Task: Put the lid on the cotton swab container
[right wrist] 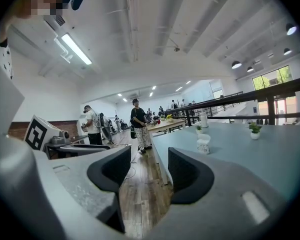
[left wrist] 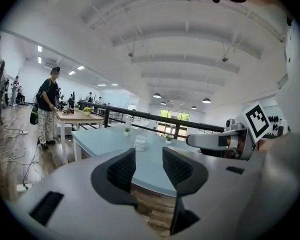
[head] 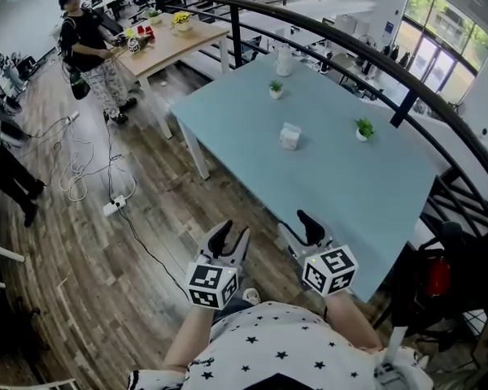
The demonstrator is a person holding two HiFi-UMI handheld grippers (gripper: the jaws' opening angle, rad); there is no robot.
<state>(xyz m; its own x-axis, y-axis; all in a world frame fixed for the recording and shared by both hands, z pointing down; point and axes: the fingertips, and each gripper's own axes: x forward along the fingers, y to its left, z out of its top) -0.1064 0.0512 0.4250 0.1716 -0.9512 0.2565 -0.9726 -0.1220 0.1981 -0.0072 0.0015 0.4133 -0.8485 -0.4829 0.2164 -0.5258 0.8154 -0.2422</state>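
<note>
Left claw (head: 232,234) stands open, pads apart, and in its own view (left wrist: 149,166) nothing but air sits between them. Right claw (head: 299,227) is open wider, jaws spread in its own view (right wrist: 149,171), and it too is empty. The two hang side by side, close in front of the person, marker cubes facing up, both pointing out toward the far side of the scene. The left one is over the wooden floor (head: 146,242); the right one is up by the near edge of the pale blue tabletop (head: 374,193).

Out past them, the cotton swab container (head: 289,136) stands upright, alone, around the middle of the tabletop and well apart from both claws. From the left gripper view it shows just above the gap between the pads (left wrist: 139,143); from the right gripper view it sits to the right of the jaws (right wrist: 203,143).

Farther out, one small potted plant (head: 276,88) stands beyond the container and another (head: 363,128) off to its right. A dark railing (head: 374,51) curves along the far side. Far left, a person (head: 89,47) stands at a wooden table (head: 171,43), with cables and a power strip (head: 114,205) on the floor.
</note>
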